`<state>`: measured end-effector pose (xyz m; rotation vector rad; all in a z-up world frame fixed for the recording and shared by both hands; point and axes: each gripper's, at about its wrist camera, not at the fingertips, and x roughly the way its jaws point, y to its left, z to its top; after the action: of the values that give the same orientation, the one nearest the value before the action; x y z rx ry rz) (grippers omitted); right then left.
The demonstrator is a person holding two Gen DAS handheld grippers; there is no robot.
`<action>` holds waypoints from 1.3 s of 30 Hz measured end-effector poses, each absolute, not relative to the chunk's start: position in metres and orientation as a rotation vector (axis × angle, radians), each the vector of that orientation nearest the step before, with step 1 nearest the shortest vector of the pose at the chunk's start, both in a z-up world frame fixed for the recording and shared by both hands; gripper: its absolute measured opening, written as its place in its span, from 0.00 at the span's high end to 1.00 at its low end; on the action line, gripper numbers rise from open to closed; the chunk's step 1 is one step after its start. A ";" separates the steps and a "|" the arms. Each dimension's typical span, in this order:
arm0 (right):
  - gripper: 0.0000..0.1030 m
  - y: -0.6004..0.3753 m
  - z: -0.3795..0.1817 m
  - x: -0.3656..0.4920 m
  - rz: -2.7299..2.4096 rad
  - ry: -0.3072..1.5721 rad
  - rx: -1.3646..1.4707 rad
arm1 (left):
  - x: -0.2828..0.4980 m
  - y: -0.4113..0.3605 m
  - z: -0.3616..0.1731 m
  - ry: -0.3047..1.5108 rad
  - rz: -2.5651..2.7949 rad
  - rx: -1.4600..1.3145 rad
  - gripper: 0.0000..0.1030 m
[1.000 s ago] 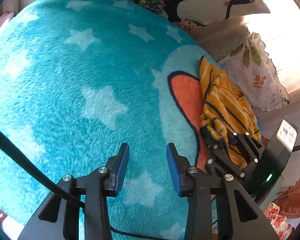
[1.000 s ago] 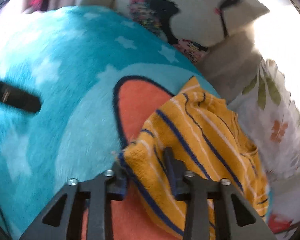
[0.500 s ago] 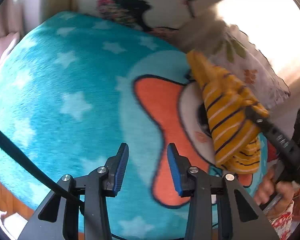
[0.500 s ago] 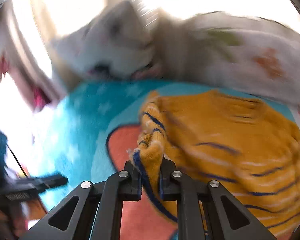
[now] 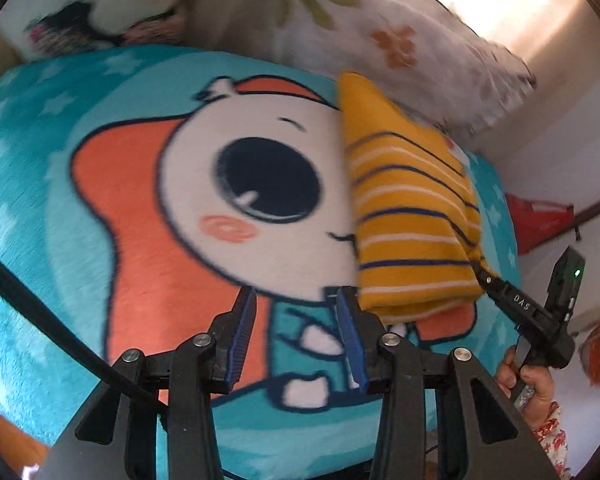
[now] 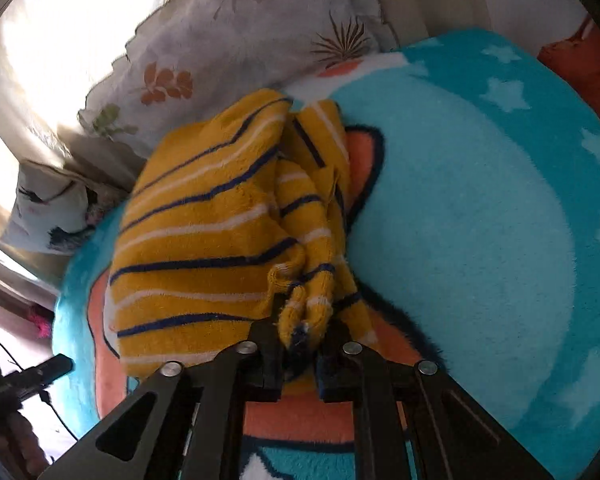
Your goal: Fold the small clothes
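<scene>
Within the last second my right gripper (image 6: 300, 354), clenched on the striped garment (image 6: 204, 232), lifted and carried it across the blanket (image 5: 140, 208); left gripper (image 5: 296, 336) stayed released. Spreading should follow.

Small mustard-yellow knitted garment (image 5: 410, 216) with navy and white stripes, bunched and loosely doubled over, lying on the right side of a turquoise cartoon blanket (image 5: 60, 184), near a floral pillow (image 6: 236, 44)
</scene>
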<state>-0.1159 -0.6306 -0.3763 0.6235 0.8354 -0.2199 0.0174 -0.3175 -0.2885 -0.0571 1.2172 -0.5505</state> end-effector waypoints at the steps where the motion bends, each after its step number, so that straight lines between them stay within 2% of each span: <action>1: 0.84 -0.632 -0.372 -0.120 -0.210 0.830 0.615 | 0.016 -0.326 -0.287 1.211 -0.560 -0.039 0.59; 3: 0.78 -0.636 -0.362 -0.128 -0.212 0.822 0.587 | 0.015 -0.346 -0.283 1.183 -0.576 0.006 0.56; 7: 0.74 -0.665 -0.344 -0.140 -0.227 0.756 0.595 | 0.018 -0.377 -0.285 1.148 -0.582 0.066 0.54; 8: 0.68 -0.673 -0.339 -0.141 -0.221 0.741 0.600 | 0.018 -0.383 -0.285 1.149 -0.585 0.068 0.54; 9: 0.61 -0.677 -0.333 -0.137 -0.206 0.726 0.603 | 0.019 -0.387 -0.285 1.151 -0.590 0.064 0.54; 13: 0.55 -0.673 -0.322 -0.101 -0.113 0.713 0.600 | 0.014 -0.402 -0.284 1.147 -0.601 0.064 0.54; 16: 0.48 -0.660 -0.336 -0.062 -0.051 0.753 0.571 | 0.012 -0.407 -0.282 1.149 -0.595 0.075 0.54; 17: 0.48 -0.657 -0.343 -0.051 -0.027 0.777 0.574 | 0.012 -0.409 -0.281 1.146 -0.590 0.082 0.54; 18: 0.70 -0.655 -0.354 -0.039 0.012 0.822 0.592 | 0.012 -0.411 -0.279 1.142 -0.587 0.088 0.54; 19: 0.85 -0.655 -0.361 -0.032 0.037 0.852 0.616 | 0.013 -0.412 -0.278 1.135 -0.584 0.093 0.54; 22: 0.87 -0.662 -0.351 -0.045 0.043 0.808 0.634 | 0.020 -0.418 -0.270 1.094 -0.579 0.093 0.54; 25: 0.87 -0.665 -0.345 -0.059 -0.013 0.810 0.566 | 0.033 -0.429 -0.273 1.052 -0.581 0.058 0.47; 28: 0.87 -0.669 -0.362 -0.054 -0.044 0.865 0.529 | 0.045 -0.449 -0.306 1.115 -0.564 0.077 0.47; 30: 0.87 -0.672 -0.372 -0.050 -0.063 0.868 0.517 | 0.043 -0.458 -0.328 1.136 -0.556 0.112 0.40; 32: 0.87 -0.679 -0.381 -0.051 -0.053 0.853 0.565 | 0.041 -0.458 -0.332 1.122 -0.557 0.112 0.40; 37: 0.85 -0.702 -0.391 -0.057 0.028 0.834 0.735 | 0.047 -0.443 -0.320 1.215 -0.590 0.048 0.40; 38: 0.81 -0.704 -0.385 -0.061 0.024 0.838 0.746 | 0.045 -0.434 -0.309 1.188 -0.600 0.037 0.40; 39: 0.69 -0.704 -0.379 -0.065 0.015 0.829 0.744 | 0.043 -0.428 -0.305 1.167 -0.597 0.036 0.40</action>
<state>-0.0649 -0.7044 -0.3790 0.7442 0.8292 0.0151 0.0431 -0.4282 -0.3052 0.0362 1.1669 -0.5974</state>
